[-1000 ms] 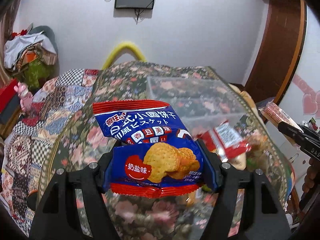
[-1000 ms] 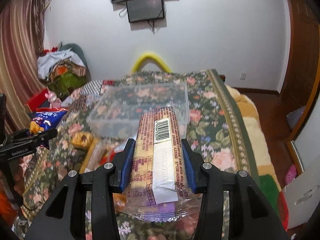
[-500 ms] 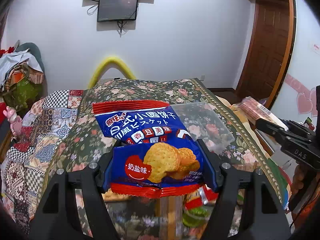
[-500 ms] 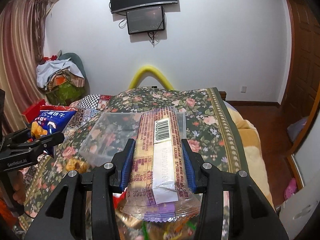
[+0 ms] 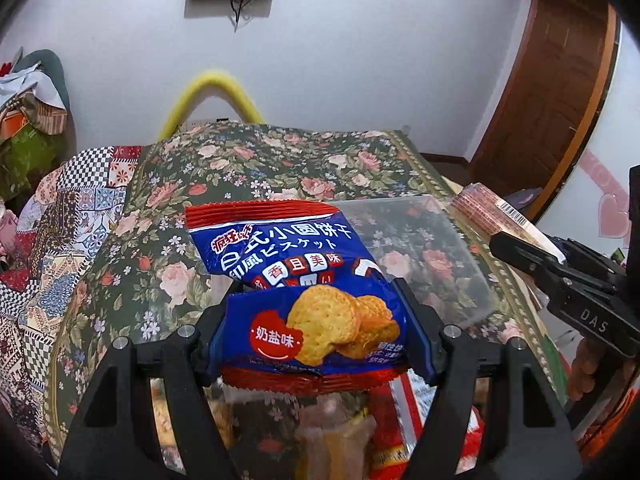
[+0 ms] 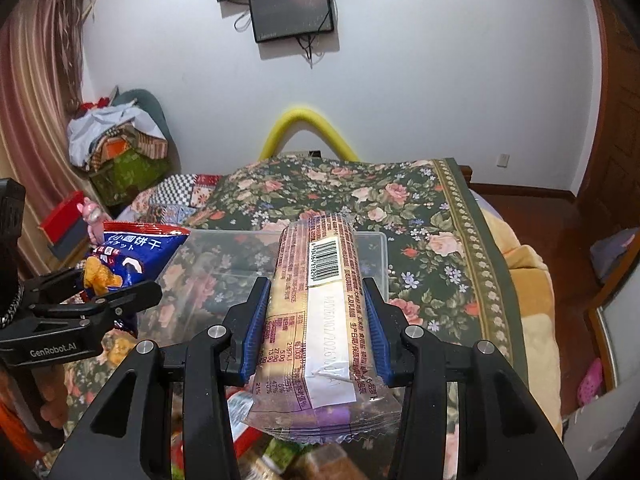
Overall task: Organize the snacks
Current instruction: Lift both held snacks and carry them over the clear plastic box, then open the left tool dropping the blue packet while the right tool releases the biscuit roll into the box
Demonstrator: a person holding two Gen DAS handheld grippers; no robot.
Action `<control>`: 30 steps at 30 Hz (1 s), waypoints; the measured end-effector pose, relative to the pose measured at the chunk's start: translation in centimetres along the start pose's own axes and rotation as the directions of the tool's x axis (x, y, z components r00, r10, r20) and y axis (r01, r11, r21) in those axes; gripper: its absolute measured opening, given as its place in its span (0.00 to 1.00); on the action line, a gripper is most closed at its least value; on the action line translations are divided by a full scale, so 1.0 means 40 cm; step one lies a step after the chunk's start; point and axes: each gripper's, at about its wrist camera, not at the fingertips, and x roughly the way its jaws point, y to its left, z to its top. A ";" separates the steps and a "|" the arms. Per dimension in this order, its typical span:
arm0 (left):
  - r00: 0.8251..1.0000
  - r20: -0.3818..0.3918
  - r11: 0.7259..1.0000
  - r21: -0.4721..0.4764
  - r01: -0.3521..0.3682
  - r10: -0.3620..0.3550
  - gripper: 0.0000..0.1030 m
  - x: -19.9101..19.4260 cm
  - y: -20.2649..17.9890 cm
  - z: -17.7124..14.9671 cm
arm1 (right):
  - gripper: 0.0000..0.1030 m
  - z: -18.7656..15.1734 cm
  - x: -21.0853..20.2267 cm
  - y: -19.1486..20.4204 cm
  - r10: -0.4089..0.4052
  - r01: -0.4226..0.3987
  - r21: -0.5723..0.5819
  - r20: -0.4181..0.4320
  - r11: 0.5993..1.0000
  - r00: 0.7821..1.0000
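My left gripper (image 5: 316,320) is shut on a blue and red biscuit bag (image 5: 292,280) and holds it above the floral bed. It also shows at the left of the right wrist view (image 6: 116,292) with the bag (image 6: 128,256). My right gripper (image 6: 316,320) is shut on a long clear-wrapped biscuit roll (image 6: 320,312) with a barcode. The roll shows at the right of the left wrist view (image 5: 492,216). A clear plastic box (image 5: 420,256) lies on the bed just beyond both grippers, also in the right wrist view (image 6: 224,268).
Several loose snack packets (image 5: 384,440) lie on the floral bedspread (image 6: 360,200) under the grippers. A yellow foam arch (image 6: 308,128) stands at the bed's far end. A pile of clothes (image 6: 116,136) sits at far left. A wooden door (image 5: 552,100) is at right.
Both grippers have moved forward and tilted down a little, so the clear box now lies closer in front of them. Both still hold their snacks.
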 end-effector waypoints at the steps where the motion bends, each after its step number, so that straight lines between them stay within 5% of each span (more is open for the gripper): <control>1: 1.000 -0.007 1.000 0.001 -0.003 0.003 0.68 0.013 0.000 0.002 | 0.40 0.005 0.011 0.000 -0.008 0.008 -0.010 -0.007 1.000 1.000; 20: 0.989 -0.142 0.997 0.071 -0.034 0.044 0.69 0.196 -0.008 0.008 | 0.40 0.002 0.220 -0.008 0.008 -0.021 -0.046 -0.253 0.999 0.967; 30: 0.986 -0.154 0.996 0.071 -0.057 0.068 0.70 0.211 0.003 0.000 | 0.40 -0.006 0.230 0.013 -0.010 -0.018 -0.100 -0.274 0.995 0.962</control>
